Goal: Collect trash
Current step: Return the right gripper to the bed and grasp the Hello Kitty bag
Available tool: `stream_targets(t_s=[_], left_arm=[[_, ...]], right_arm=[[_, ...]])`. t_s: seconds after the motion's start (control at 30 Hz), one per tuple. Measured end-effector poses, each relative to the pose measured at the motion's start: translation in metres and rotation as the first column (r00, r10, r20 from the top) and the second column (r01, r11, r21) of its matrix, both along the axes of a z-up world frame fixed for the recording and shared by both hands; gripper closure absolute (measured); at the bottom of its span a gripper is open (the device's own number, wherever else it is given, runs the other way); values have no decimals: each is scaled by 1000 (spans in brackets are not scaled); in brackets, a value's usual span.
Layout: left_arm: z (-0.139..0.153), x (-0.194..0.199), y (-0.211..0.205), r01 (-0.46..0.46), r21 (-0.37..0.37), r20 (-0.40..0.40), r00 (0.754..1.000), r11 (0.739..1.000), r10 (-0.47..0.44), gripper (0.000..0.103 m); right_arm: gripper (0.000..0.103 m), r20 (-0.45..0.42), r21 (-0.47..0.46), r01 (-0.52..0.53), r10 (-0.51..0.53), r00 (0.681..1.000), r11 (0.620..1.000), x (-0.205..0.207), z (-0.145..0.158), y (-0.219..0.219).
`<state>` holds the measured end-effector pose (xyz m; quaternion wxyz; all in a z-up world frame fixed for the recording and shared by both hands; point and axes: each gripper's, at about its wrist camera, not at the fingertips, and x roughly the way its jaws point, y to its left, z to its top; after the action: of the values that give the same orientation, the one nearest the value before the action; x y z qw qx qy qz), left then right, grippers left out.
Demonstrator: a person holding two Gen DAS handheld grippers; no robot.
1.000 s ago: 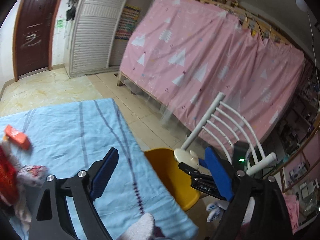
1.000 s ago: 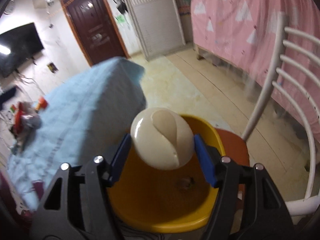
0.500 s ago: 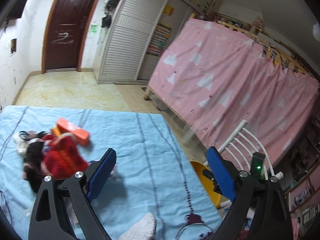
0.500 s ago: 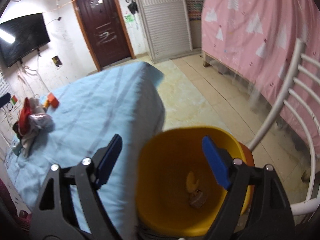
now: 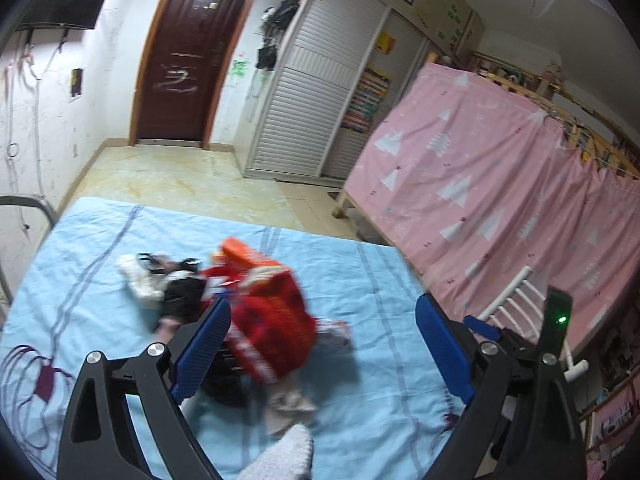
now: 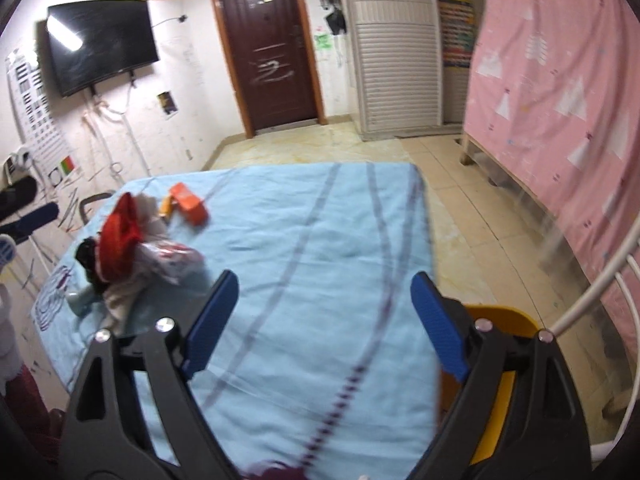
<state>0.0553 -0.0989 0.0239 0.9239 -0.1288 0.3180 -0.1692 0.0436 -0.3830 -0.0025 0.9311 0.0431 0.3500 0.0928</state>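
Observation:
A pile of trash lies on the table's light blue cloth (image 6: 320, 240): a red bag (image 5: 272, 320), an orange box (image 5: 244, 254) and white and black scraps (image 5: 168, 286). My left gripper (image 5: 324, 346) hangs open just before the red bag, nothing between its blue pads. My right gripper (image 6: 325, 322) is over the bare near part of the cloth, its jaws opening, nothing between them. From there the same pile shows at far left: red bag (image 6: 120, 236), orange box (image 6: 190, 206), crumpled wrapper (image 6: 172, 258). The yellow bin (image 6: 500, 320) peeks out behind the right finger.
A white slatted chair (image 6: 592, 300) stands beside the bin, with a pink curtained bed (image 5: 500, 200) behind it. Tiled floor leads to a brown door (image 6: 272, 60) and a white slatted wardrobe (image 5: 316, 100). A dark TV (image 6: 104, 48) hangs on the left wall.
The right gripper let go of a cream round object over the yellow bin, then lifted and turned toward the table. The left gripper swung left from the bin to the trash pile.

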Motion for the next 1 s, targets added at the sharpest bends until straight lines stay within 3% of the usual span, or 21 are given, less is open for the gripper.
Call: stream_targets(t_s=[0.43, 0.6, 0.77, 0.83, 0.9, 1.0], left_arm=[[-38, -6, 67, -48, 144, -51, 997, 988, 56, 18], [-57, -9, 67, 24, 214, -73, 997, 977, -8, 18], [-73, -12, 50, 92, 315, -86, 994, 945, -68, 19], [-77, -14, 45, 102, 329, -93, 993, 939, -75, 24], [-83, -12, 45, 116, 332, -116, 990, 936, -81, 40], [-91, -9, 50, 130, 326, -150, 985, 937, -84, 54]], right_arm=[[19, -51, -3, -195, 195, 980, 981, 24, -7, 87], [19, -72, -8, -238, 237, 969, 971, 32, -12, 109], [19, -83, -25, -268, 265, 961, 963, 41, -14, 127], [19, -92, -40, -277, 272, 958, 960, 44, -16, 132], [21, -104, -70, -282, 274, 956, 957, 48, -18, 140], [37, -125, -90, -290, 278, 952, 953, 51, -24, 146]])
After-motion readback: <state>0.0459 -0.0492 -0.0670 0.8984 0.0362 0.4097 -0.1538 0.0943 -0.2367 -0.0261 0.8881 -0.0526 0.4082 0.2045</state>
